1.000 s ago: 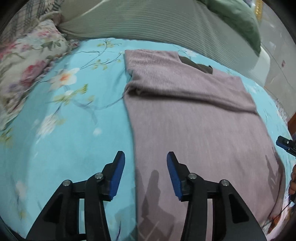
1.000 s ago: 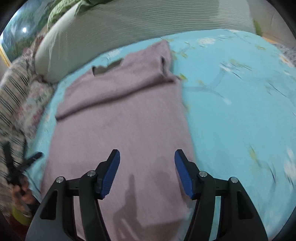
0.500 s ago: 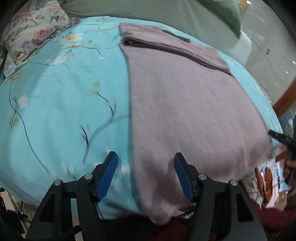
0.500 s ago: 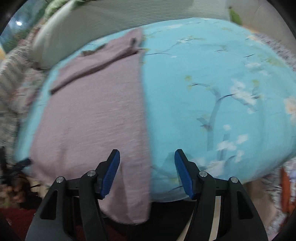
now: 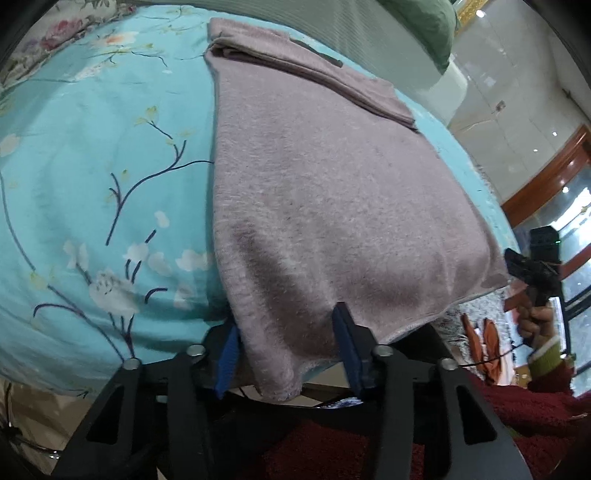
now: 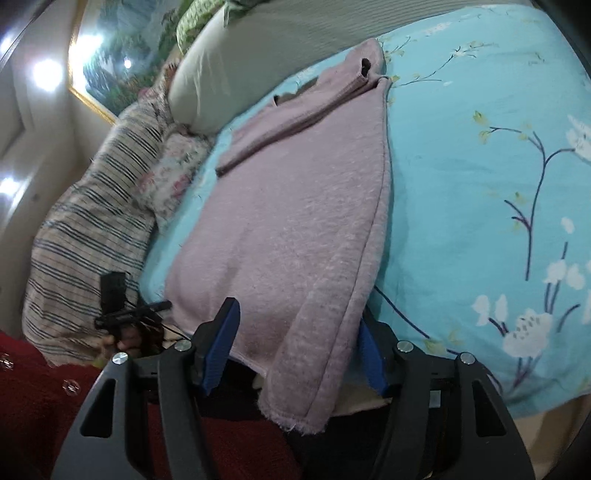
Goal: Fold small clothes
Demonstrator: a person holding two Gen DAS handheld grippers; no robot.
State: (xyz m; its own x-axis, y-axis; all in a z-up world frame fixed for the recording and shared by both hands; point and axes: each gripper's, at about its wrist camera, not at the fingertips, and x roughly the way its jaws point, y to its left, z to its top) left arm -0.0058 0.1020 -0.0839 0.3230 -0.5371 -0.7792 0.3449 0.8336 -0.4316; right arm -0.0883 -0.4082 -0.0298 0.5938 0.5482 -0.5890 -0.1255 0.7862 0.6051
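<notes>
A mauve knit sweater [image 5: 325, 192] lies flat on the turquoise floral bedsheet [image 5: 92, 177], its top part folded over at the far end. Its hem hangs over the bed's near edge. My left gripper [image 5: 286, 321] straddles the hem's left corner. Its jaws are closing, the cloth hangs loose between the blue pads [image 5: 347, 350], and they stand apart. My right gripper [image 6: 297, 317] straddles the right corner of the sweater [image 6: 303, 221], also closing around loose cloth. Each gripper also shows small in the other's view: the right gripper [image 5: 528, 266] and the left gripper [image 6: 136, 314].
A grey-green ribbed pillow [image 5: 369, 33] and a floral pillow [image 5: 55, 33] lie at the far end of the bed. A striped blanket [image 6: 85, 229] lies beside the sweater. A framed picture [image 6: 122, 51] hangs on the wall. The person's red sleeve [image 5: 535, 406] is close below the grippers.
Both grippers drew back from over the sweater's body to the bed's near edge and tipped down. Their jaws now stand narrower, each around a hem corner.
</notes>
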